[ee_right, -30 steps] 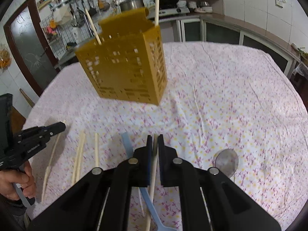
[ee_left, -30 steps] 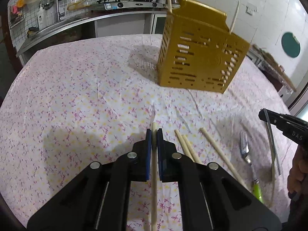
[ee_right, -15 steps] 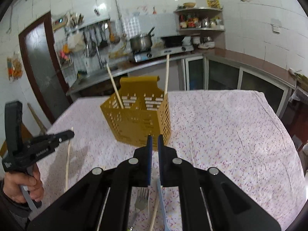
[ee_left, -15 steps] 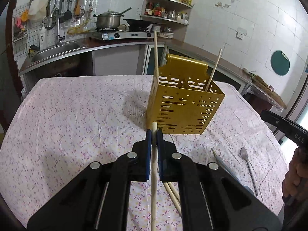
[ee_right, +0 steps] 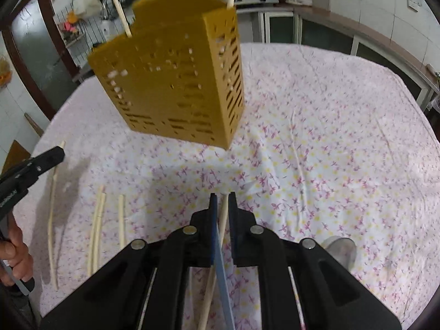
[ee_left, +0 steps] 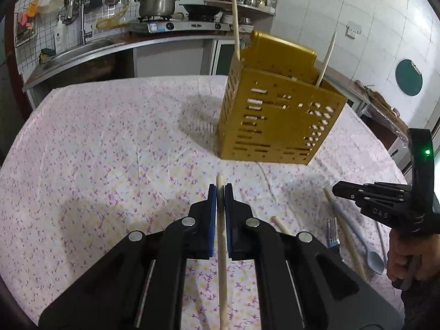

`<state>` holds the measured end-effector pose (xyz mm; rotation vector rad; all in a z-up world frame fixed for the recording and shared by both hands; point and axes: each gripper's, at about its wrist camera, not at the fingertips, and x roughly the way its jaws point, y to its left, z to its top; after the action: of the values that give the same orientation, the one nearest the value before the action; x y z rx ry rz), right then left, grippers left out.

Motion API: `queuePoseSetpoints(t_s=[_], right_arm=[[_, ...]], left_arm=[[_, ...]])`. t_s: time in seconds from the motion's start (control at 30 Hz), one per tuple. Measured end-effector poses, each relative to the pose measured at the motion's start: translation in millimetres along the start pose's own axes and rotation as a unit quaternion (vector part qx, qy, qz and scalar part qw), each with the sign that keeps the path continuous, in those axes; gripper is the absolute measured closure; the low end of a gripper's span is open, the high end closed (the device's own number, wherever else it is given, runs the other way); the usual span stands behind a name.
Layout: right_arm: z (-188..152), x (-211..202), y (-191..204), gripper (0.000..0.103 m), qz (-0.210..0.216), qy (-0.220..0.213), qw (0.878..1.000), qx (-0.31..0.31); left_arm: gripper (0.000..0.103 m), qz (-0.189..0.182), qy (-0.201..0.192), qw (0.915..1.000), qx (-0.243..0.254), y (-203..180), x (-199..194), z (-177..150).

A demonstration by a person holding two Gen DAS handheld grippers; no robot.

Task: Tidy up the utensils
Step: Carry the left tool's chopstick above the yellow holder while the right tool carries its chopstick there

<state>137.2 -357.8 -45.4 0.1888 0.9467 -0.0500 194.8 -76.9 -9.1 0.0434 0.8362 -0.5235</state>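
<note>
A yellow slotted utensil holder (ee_left: 277, 118) stands on the flowered tablecloth, with two wooden chopsticks (ee_left: 236, 24) upright in it; it also shows in the right wrist view (ee_right: 176, 82). My left gripper (ee_left: 220, 192) is shut on a wooden chopstick (ee_left: 222, 247), short of the holder. My right gripper (ee_right: 222, 200) has a narrow gap between its fingers; a wooden chopstick (ee_right: 223, 220) and a blue utensil handle (ee_right: 221, 261) run through it, and I cannot tell if it grips them.
Several loose chopsticks (ee_right: 96, 225) lie on the cloth at the left of the right wrist view. A grey-blue spoon (ee_left: 357, 233), a fork (ee_left: 332, 232) and a metal spoon bowl (ee_right: 339, 249) lie nearby. A kitchen counter (ee_left: 110, 46) stands behind the table.
Both grippers have dropped and tilted down toward the table after being raised half a second ago. The holder now looks nearer and higher in both views. The left gripper still holds its chopstick.
</note>
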Motion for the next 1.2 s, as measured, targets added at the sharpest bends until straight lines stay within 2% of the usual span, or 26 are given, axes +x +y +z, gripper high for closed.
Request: queuePoseSetpoints(t_s=[0.1, 0.43, 0.5, 0.6, 0.87, 1.03, 1.2], right_arm=[[-2.2, 13.9, -2.8, 0.091, -0.01, 0.022, 1.0, 0.001], [1.5, 17.1, 9.3, 0.088, -0.029, 0.039, 0.999, -0.019], [1.4, 18.4, 12.8, 0.092, -0.04, 0.034, 0.998, -0.038], [3.2, 14.3, 8.6, 0.098, -0.028, 0.031, 0.999, -0.026], [12.6, -52.3, 15.1, 0.098, 0.013, -0.076, 0.997, -0.007], [24.4, -101.1, 22.3, 0.098, 0.045, -0.151, 0.987, -0.005], [30.8, -138.2, 27.7, 0.098, 0.052, -0.199, 0.979, -0.015]], left_arm=[[0.098, -0.002, 0.011, 0.9999, -0.002, 1.5, 9.5, -1.1], [0.098, -0.007, 0.03, 0.9995, -0.003, 5.0, 28.5, -6.9], [0.098, -0.008, 0.034, 0.9994, -0.002, 3.8, 32.5, -7.8], [0.099, -0.01, 0.041, 0.9991, -0.004, 4.2, 35.4, -8.0], [0.099, -0.014, 0.006, 0.9999, -0.003, 5.3, 2.4, 5.8], [0.099, -0.017, -0.032, 0.9994, -0.001, -0.1, -28.5, 19.1], [0.099, -0.024, -0.068, 0.9974, -0.001, -9.0, -58.0, 32.0]])
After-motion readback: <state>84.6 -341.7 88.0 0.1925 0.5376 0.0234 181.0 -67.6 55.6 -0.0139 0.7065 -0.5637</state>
